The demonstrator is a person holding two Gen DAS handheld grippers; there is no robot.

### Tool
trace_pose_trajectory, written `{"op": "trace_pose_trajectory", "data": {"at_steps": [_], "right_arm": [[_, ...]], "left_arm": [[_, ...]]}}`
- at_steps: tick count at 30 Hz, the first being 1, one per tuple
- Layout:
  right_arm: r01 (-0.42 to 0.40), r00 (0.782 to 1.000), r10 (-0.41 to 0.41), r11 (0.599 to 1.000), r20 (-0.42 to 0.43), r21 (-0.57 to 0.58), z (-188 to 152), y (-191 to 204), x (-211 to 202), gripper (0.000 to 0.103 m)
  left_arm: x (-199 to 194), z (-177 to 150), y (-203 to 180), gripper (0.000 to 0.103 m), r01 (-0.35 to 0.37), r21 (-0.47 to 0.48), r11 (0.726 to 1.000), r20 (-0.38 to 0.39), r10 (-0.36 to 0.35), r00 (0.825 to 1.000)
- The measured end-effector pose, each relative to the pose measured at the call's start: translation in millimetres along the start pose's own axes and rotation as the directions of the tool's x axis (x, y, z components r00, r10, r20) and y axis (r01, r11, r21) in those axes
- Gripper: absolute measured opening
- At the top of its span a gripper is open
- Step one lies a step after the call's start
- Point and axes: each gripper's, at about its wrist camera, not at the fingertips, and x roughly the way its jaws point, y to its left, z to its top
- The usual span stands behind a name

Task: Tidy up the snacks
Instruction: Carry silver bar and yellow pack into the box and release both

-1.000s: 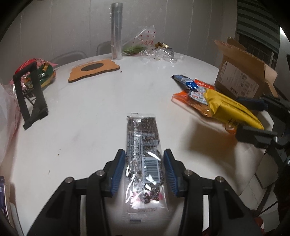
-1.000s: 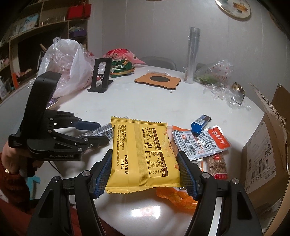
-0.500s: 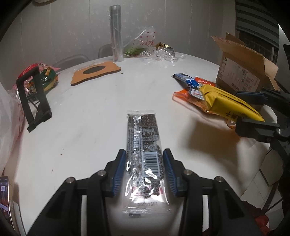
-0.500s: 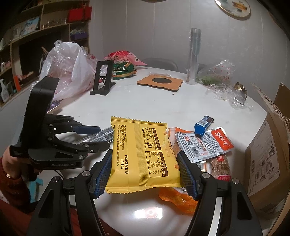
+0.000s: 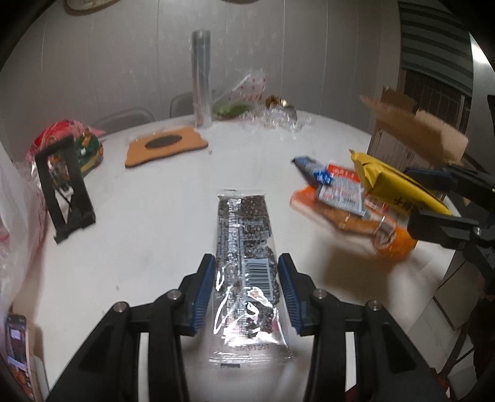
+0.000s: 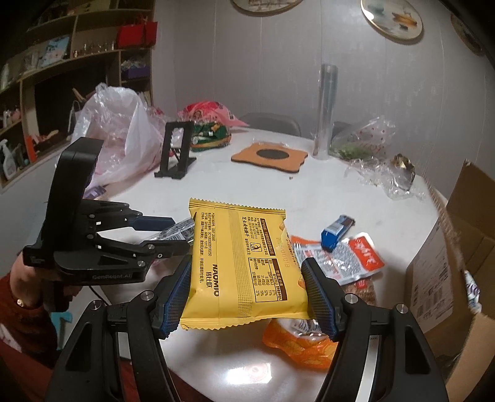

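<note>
Crinkly yellow foil pack point(image 6: 244, 263), seemingly pinched in right gripper point(image 6: 247, 293).

Dark seed bar point(image 5: 246, 247) and yellow packet point(image 6: 244, 263) both held above table

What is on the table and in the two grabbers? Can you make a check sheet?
Surface: round white table, scuffed.
Job's things: dark bar in left gripper; yellow pack in right gripper; blue bar, red-white pack and orange pack heaped beside the box.
Clutter: black stand, coaster, clear tube, plastic bags, crumpled wrap.
Grippers: both shut on snacks.
Cables: thin black one under the left gripper.
Surroundings: shelves, wall plates, chairs.
</note>
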Motion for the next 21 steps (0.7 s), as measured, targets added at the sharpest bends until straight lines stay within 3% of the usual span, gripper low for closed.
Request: {"op": "trace_pose_trajectory", "data": {"at_steps": [10, 16, 21], "right_arm": [[0.046, 0.991, -0.044, 0.999, 0.128, -0.011, 31.6, -15.2, -50.1, 0.066], [0.124, 0.97, -0.129, 0.992, 0.205, 0.04, 42.3, -45.1, -96.1, 0.066], [0.21, 0.947, -0.237, 0.968, 0.217, 0.14, 34.8, -82.4, -131.1, 0.066]], "left_arm": [[-42.7, 67.1, -22.0, 0.039, 0.045, 0.076, 0.996, 0.157, -0.057, 0.986], [-64.6, 116.5, -65.3, 0.039, 0.135, 0.187, 0.973, 0.231, -0.177, 0.957], [-70.1, 152.5, -102.7, 0.039, 0.178, 0.253, 0.951, 0.266, -0.245, 0.932]]}}
